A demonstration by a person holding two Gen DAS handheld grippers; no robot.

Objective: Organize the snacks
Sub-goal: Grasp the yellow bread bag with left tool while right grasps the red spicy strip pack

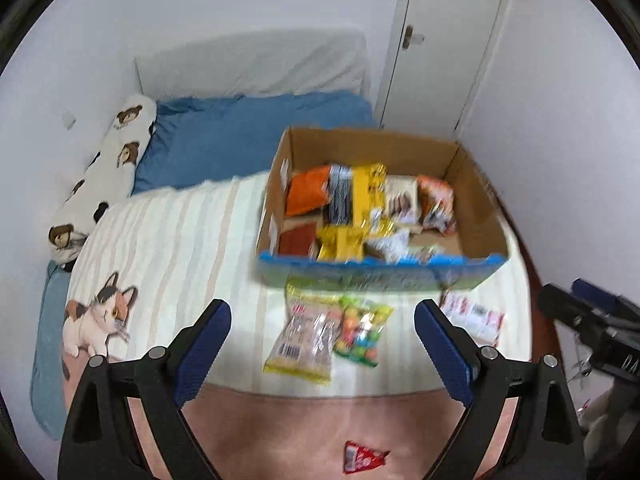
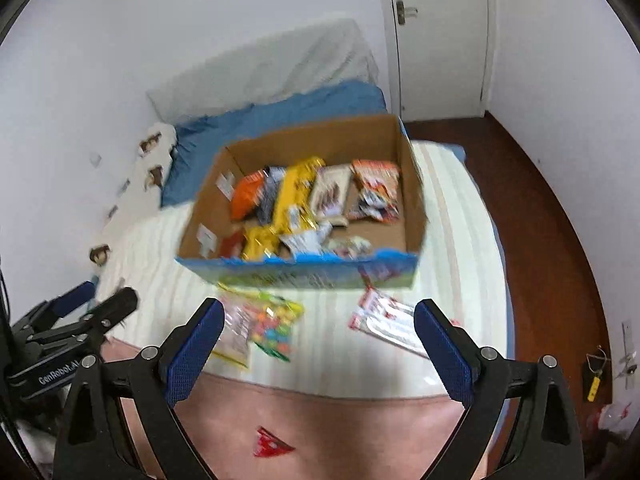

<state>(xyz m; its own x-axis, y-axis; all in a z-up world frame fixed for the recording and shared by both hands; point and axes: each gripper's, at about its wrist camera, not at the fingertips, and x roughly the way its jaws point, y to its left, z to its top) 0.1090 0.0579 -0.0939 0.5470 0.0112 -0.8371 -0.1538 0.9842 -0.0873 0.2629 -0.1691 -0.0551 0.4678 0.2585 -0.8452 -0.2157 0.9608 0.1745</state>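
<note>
Snacks: three packets loose on bed just before box [image 1: 380, 276]: clear bag [image 1: 302, 340], candy bag [image 1: 362, 334] touching it, red-white pack [image 1: 474, 314] apart to right; small red packet [image 1: 362, 456] nearer, on pink blanket. Likely light, crinkly, slippery film; soft contents. Best pinched at sealed edge. Box half full. Left gripper [image 1: 322, 340] and right gripper [image 2: 320, 340] above bed, jaws apart, empty.

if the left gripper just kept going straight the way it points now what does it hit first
Most likely the clear snack bag with the yellow edge lying on the bed, in front of the cardboard box. It sits between the open fingers of the left gripper, nothing nearer in that line. Depth is unclear through the blur.
</note>
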